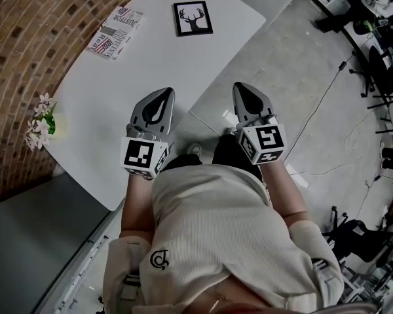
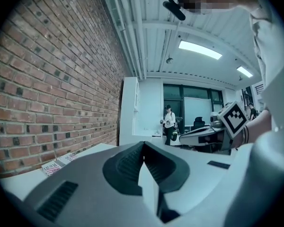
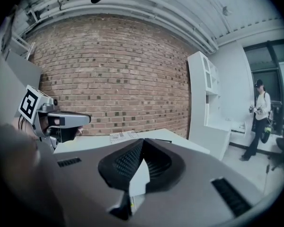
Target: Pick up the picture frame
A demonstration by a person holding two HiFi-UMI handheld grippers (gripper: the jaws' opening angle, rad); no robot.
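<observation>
The picture frame (image 1: pixel 192 18) is black around a black-on-white deer head (image 1: pixel 194 21), the table (image 1: pixel 150 64) white.

The right gripper (image 3: pixel 143 142) has its jaws closed together, and nothing is between them. Beyond the tips is a white table (image 3: pixel 85 143). On it, printed papers (image 3: pixel 119 136) lie a little left of the tips and a dark flat picture frame (image 3: pixel 164 140) just right of them. The left gripper (image 3: pixel 57 120) is far to the left.
</observation>
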